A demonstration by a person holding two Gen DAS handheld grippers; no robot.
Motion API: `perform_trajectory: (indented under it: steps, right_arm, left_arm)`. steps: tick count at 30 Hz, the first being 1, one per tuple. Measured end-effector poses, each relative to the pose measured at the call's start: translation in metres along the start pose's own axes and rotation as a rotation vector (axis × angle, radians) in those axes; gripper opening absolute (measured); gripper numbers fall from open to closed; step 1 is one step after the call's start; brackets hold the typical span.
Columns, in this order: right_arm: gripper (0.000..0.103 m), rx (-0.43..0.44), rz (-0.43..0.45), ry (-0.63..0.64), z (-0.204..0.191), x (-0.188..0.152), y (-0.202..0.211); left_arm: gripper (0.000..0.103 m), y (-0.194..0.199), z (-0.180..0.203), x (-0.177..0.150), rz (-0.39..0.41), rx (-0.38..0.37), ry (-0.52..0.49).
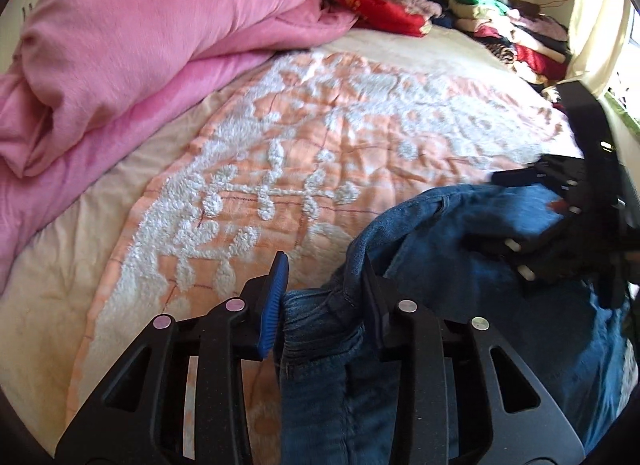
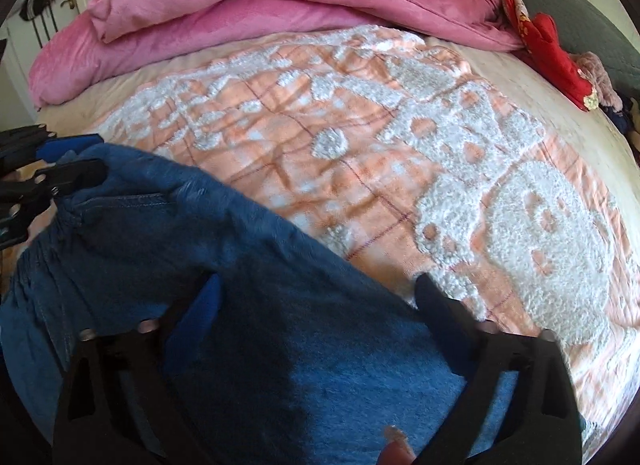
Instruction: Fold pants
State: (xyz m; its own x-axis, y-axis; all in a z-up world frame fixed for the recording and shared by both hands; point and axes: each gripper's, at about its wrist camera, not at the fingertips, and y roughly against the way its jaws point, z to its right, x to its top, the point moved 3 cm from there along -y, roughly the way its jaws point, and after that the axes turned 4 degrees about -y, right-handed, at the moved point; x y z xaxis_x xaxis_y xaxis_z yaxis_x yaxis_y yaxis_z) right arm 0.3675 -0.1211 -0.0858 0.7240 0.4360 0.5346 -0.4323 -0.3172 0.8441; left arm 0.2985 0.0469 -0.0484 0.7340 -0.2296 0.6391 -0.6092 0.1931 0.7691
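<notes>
Blue denim pants [image 1: 460, 265] lie bunched on the orange and white bedspread [image 1: 320, 137]. My left gripper [image 1: 324, 293] is shut on the pants' elastic waistband, which fills the gap between its blue-padded fingers [image 1: 276, 305]. In the right wrist view the pants [image 2: 240, 285] spread under my right gripper [image 2: 316, 293], whose fingers stand wide apart over the cloth. The left gripper shows at the left edge of that view [image 2: 56, 169], on the waistband. The right gripper appears blurred at the right of the left wrist view [image 1: 560, 217].
A folded pink duvet [image 1: 140, 37] lies along the far side of the bed. Red cloth [image 1: 384, 5] and a pile of folded clothes [image 1: 508, 33] sit at the far right by the wall. The bedspread [image 2: 360, 125] stretches ahead of the pants.
</notes>
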Motion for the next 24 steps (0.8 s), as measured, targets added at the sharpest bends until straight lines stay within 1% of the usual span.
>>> perform_trajectory:
  steps: [1, 2, 3, 6, 9, 14, 16, 24]
  right_arm:
    - [0.059, 0.016, 0.008, -0.001, -0.002, 0.001, 0.001]
    - [0.052, 0.034, 0.016, -0.005, -0.003, 0.002, 0.003]
    - [0.04, 0.061, 0.02, -0.01, -0.006, 0.002, 0.005]
    - [0.021, 0.097, 0.046, -0.018, -0.015, 0.003, 0.015]
    - [0.016, 0.083, 0.069, -0.03, -0.022, 0.003, 0.027]
    - [0.014, 0.048, 0.115, -0.048, -0.035, -0.005, 0.058]
    - [0.014, 0.05, 0.133, -0.063, -0.039, -0.011, 0.071]
    - [0.013, 0.069, 0.201, -0.106, -0.06, -0.056, 0.133]
  left_arm:
    - [0.026, 0.006, 0.001, -0.001, 0.012, -0.011, 0.0]
    - [0.026, 0.01, 0.002, -0.001, 0.02, -0.019, 0.002]
    - [0.026, 0.015, 0.002, -0.002, 0.028, -0.025, 0.002]
    - [0.026, 0.027, 0.005, -0.006, 0.048, -0.035, 0.003]
    - [0.026, 0.036, 0.005, -0.01, 0.061, -0.039, 0.013]
    - [0.026, 0.051, 0.004, -0.016, 0.081, -0.037, 0.023]
    - [0.026, 0.057, 0.004, -0.018, 0.088, -0.042, 0.034]
    - [0.026, 0.086, 0.017, -0.029, 0.118, -0.074, 0.039]
